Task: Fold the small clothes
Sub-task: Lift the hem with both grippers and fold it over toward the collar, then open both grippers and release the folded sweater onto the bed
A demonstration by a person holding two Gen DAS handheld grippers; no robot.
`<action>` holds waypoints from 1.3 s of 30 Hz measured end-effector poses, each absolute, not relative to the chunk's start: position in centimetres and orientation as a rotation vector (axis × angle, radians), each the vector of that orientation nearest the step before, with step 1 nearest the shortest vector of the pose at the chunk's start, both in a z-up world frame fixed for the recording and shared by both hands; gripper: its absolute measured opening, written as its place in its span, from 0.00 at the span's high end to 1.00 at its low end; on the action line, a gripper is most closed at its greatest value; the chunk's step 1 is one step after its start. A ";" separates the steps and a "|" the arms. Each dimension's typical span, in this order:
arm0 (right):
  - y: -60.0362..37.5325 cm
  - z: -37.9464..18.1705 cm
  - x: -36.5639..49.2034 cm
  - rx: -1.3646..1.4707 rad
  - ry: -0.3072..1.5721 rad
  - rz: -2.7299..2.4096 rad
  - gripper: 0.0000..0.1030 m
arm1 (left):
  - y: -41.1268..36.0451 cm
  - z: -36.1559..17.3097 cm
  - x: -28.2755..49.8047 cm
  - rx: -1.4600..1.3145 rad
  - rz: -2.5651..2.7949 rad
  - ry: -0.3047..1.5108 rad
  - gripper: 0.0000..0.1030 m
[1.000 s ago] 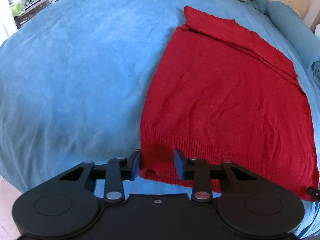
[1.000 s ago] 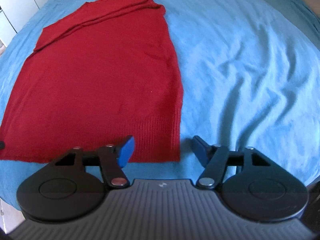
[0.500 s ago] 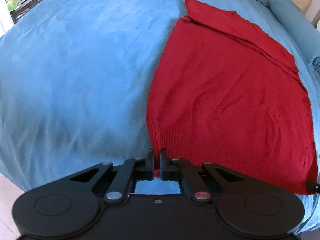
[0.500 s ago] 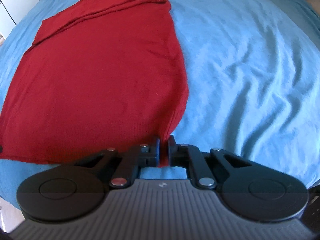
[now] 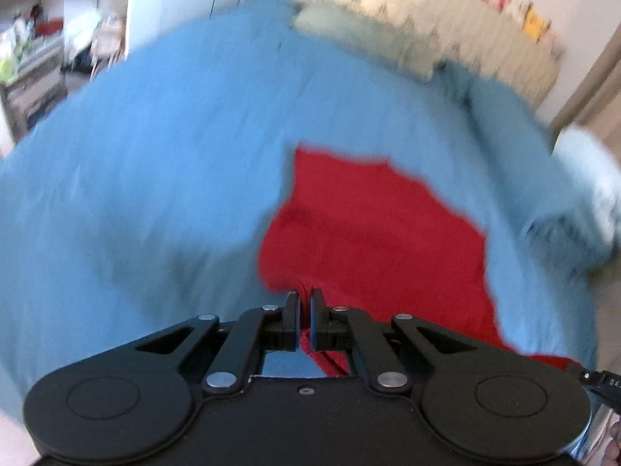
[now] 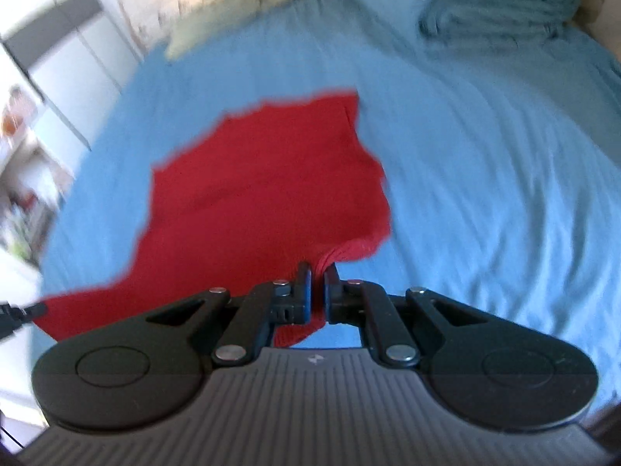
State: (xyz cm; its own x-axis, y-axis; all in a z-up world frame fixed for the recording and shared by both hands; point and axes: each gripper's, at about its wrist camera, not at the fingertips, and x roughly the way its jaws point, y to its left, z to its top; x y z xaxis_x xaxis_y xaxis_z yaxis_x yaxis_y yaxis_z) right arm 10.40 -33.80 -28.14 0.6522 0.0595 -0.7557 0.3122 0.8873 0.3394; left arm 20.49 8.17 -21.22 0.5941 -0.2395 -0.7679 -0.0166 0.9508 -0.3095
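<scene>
Bedroom, views blurred. Blue bed [image 6: 485, 178] filling most of both views; pale cupboards [image 6: 58, 62] off to one side, stack of folded blankets [image 6: 500, 4] at the far end, greenish pillow [image 5: 349, 27] near the wall.

Red sweater [image 6: 264, 186] spread across the bed, far part lying flat, near hem pulled up off the sheet and tented toward both cameras.

Left tool [image 5: 304, 303] pressed together, pinching one hem corner; red knit visible in the narrow gap and hanging below. Right tool [image 6: 317, 277] likewise clamped on the other hem corner, ribbed edge bunched between the tips.

Step in hand, by the look of it: first fold, hem lifted for carrying over toward the neckline. Next move probably calls for both corners travelling forward level and together, laid on the far edge, then released. Uneven carry likely to skew the fold.
</scene>
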 end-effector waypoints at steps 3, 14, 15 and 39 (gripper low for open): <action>-35.6 -25.0 14.5 0.530 0.777 -0.142 0.79 | 7.3 -18.7 25.4 -0.308 -0.151 0.851 0.96; -42.9 -28.1 38.2 0.593 0.780 -0.174 0.79 | 1.3 -24.7 46.6 -0.358 -0.012 0.787 0.96; -43.5 -29.7 40.2 0.596 0.795 -0.178 0.79 | 0.4 -26.4 48.7 -0.335 0.001 0.789 0.96; -41.5 -39.1 40.6 0.425 0.721 -0.105 0.00 | -2.0 -35.8 45.3 -0.155 -0.038 0.912 0.09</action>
State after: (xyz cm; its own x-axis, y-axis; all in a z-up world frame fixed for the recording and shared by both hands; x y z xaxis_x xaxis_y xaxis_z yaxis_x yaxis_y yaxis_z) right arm 40.65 -41.49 -39.07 0.7496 0.0513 -0.6599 0.2375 0.9097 0.3405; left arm 45.31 -2.04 -35.78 0.6126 -0.0984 -0.7842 -0.0330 0.9882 -0.1498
